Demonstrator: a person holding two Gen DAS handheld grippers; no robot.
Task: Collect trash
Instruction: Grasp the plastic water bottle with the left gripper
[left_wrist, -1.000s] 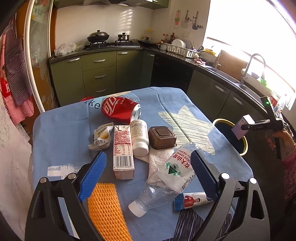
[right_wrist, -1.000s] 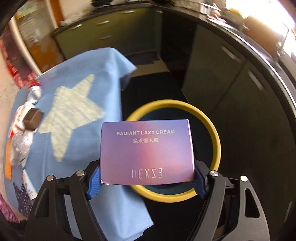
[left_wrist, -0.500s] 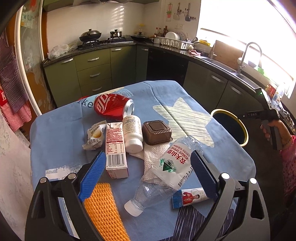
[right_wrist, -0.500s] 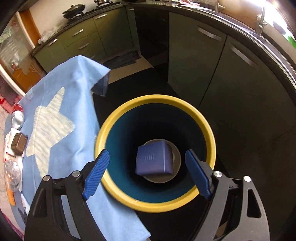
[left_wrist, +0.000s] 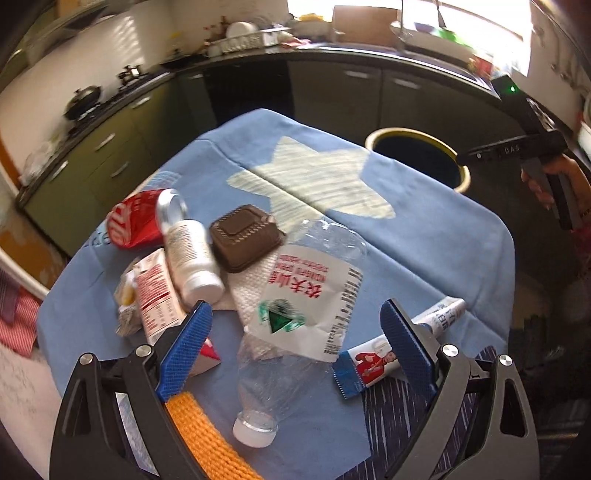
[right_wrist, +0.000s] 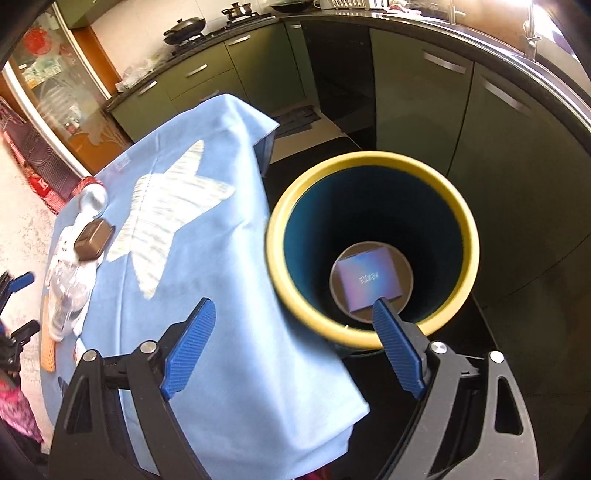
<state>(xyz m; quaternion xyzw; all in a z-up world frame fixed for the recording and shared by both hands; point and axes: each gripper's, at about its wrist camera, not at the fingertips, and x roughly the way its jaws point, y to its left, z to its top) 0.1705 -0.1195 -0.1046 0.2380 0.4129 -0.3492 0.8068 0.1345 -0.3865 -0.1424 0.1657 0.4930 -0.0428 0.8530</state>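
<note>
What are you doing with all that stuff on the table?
A person is clearing trash with two handheld tongs. The right tongs are empty, jaws opening, beside the yellow-rimmed bin, where a purple cream box lies at the bottom. The left tongs hang open over a crushed plastic bottle on the blue tablecloth, among a red can, a carton and other litter.

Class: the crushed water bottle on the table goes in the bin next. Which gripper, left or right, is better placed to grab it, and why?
Left. The left gripper hangs open right over the crushed water bottle; the right gripper, empty with jaws opening, is off by the bin.
</note>
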